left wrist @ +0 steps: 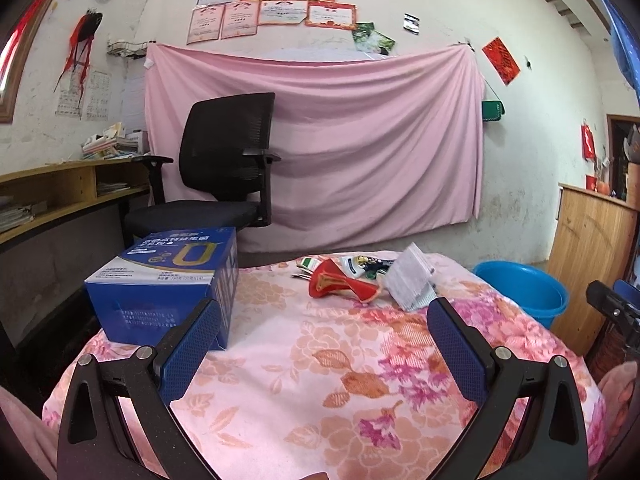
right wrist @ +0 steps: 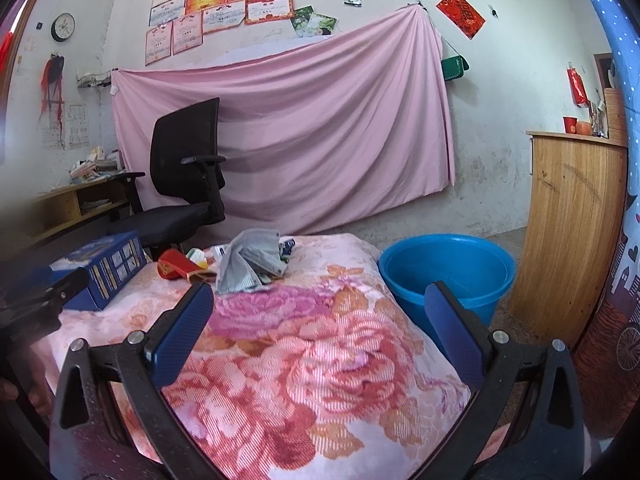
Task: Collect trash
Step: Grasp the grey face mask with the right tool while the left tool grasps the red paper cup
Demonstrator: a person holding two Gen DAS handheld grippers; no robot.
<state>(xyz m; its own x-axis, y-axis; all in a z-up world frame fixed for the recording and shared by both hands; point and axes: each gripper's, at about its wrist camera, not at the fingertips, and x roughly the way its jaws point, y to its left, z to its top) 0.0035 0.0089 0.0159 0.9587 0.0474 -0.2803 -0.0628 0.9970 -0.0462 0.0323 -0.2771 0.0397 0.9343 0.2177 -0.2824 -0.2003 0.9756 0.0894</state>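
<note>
A small heap of trash lies at the far edge of the flowered cloth: a crumpled red wrapper [left wrist: 340, 283] [right wrist: 174, 266], a grey-white foil bag [left wrist: 412, 280] [right wrist: 250, 262] and small packets [left wrist: 362, 264] behind them. My left gripper [left wrist: 324, 312] hovers open above the cloth, short of the heap, nothing between its fingers. My right gripper [right wrist: 318, 300] is open too, nearer the camera than the grey bag, empty. A blue bucket [right wrist: 446, 268] [left wrist: 524, 288] stands on the floor off the cloth's right edge.
A blue carton [left wrist: 168, 280] [right wrist: 106, 270] sits on the left of the flowered cloth [left wrist: 320, 380] [right wrist: 320, 360]. A black office chair [left wrist: 224, 168] stands behind, before a pink sheet on the wall. A wooden cabinet [right wrist: 572, 220] is at right, a desk shelf [left wrist: 60, 192] at left.
</note>
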